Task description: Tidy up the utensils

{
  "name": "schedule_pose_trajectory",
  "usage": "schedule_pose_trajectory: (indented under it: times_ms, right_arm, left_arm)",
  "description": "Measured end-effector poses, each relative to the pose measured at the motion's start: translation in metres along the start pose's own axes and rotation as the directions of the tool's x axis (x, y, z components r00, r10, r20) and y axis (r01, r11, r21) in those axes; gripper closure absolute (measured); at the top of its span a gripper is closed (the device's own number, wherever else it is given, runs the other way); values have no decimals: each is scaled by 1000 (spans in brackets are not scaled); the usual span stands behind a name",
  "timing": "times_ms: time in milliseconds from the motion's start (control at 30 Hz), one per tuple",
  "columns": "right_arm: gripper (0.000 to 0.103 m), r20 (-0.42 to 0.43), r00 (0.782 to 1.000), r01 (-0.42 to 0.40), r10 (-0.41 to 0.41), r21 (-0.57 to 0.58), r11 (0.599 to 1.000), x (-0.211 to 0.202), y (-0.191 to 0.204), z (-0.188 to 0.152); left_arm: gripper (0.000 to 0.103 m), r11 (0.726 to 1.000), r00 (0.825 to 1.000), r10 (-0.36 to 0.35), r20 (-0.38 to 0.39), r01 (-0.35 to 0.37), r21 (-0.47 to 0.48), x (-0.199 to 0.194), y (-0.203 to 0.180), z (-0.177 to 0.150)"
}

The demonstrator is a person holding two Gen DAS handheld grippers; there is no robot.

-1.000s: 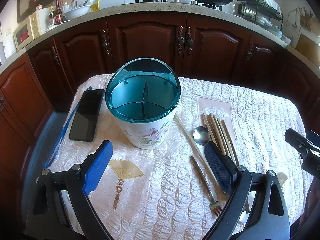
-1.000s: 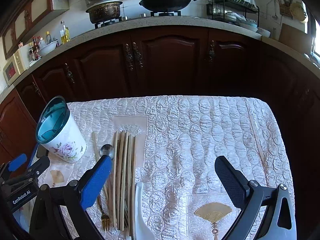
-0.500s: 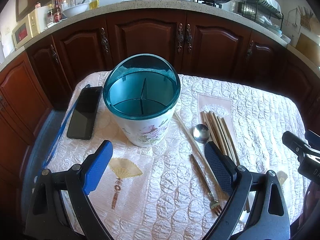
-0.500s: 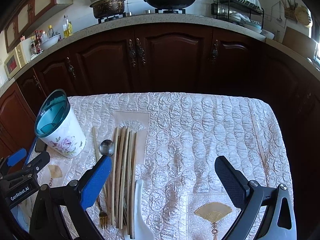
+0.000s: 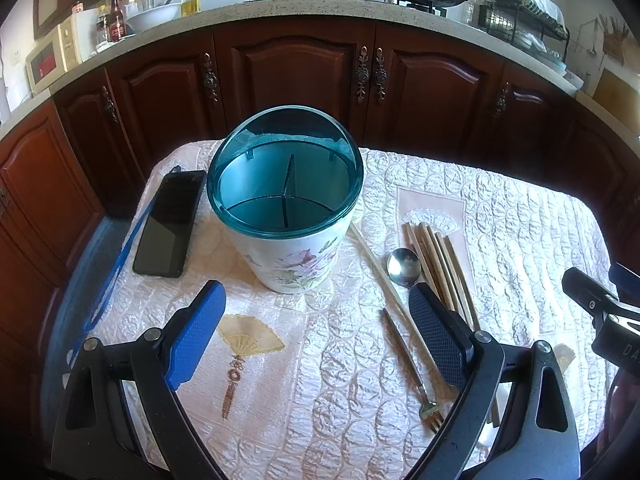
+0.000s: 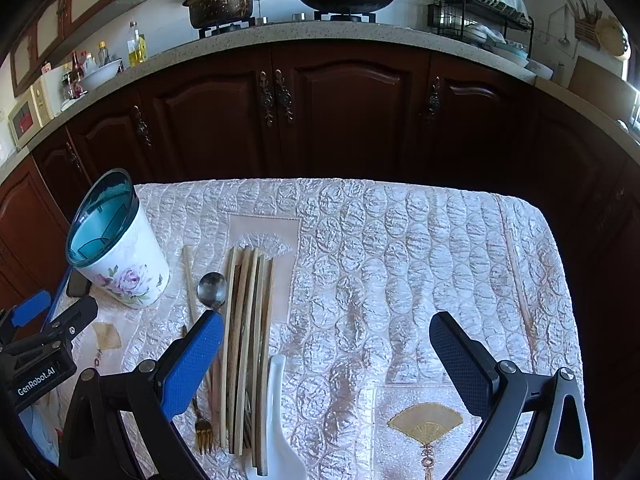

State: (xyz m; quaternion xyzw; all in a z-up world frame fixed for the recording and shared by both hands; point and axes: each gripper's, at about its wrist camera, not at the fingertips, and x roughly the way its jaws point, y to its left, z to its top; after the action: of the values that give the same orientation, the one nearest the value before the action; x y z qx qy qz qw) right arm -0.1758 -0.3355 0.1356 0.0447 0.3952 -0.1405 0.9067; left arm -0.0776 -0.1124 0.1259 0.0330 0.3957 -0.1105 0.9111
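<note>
Both grippers hang above the desk (image 6: pixel 420 248) with its quilted cream cloth. The left gripper (image 5: pixel 316 322) has its jaws spread wide and nothing between them, and it sits just in front of the utensil holder (image 5: pixel 286 208). That holder is a white tub with a flower print and a teal rim, standing upright on the left part of the desk; its inside is split by dividers into compartments, and no utensil shows in any of them.

Over to the right gripper (image 6: pixel 326 354): jaws wide apart too, gripping nothing, poised over the near edge of the cloth.

The utensils all lie flat to the right of the holder. A bundle of chopsticks (image 6: pixel 248 344) runs lengthwise toward the camera, the sticks touching one another. A single loose chopstick (image 5: pixel 376 266) lies slanted between the holder and the bundle. A metal spoon (image 6: pixel 212 290) rests bowl up just left of the bundle, and a fork (image 5: pixel 410 364) lies near it with its tines pointing toward the near edge. A white ceramic spoon (image 6: pixel 276 420) sits against the right side of the bundle at the near edge.

A black phone (image 5: pixel 170 224) lies flat left of the holder, close beside it, with a blue strap (image 5: pixel 116 268) trailing along the cloth's edge.
</note>
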Motion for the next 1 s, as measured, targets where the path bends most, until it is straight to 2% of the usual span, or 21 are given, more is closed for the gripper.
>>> schedule_pose_trajectory:
  times_ms: [267,433,533,600,733,867,1000]
  right_arm:
    - [1,-14,1000,1,-1,-13,1000,4,1,-1]
    - [2,-36,999,-9,8,-35,999,14,2,-3]
    - [9,-66,997,-36,32,-61,997,26,5,-5]
    - [15,-89,995,-58,51,-73,996,36,8,-5]
    - [33,-145,986,-100,85,-101,990,62,17,-7]
    - [53,-204,971,-150,125,-108,983,88,24,-8]
    - [60,-235,958,-183,164,-61,981,107,18,-5]
  left_arm:
    - [9,1000,1000,-9,-17,9,-9,5,-1,-2]
    - [9,998,997,-46,-53,44,-47,16,4,-7]
    - [11,995,993,-82,-83,77,-59,26,5,-11]
    - [22,993,989,-107,-106,102,-52,32,2,-13]
    - [42,983,968,-178,-177,169,-66,52,-4,-18]
    - [49,980,954,-199,-223,188,-71,68,-10,-23]
    - [49,976,945,-218,-242,211,-54,76,-19,-25]
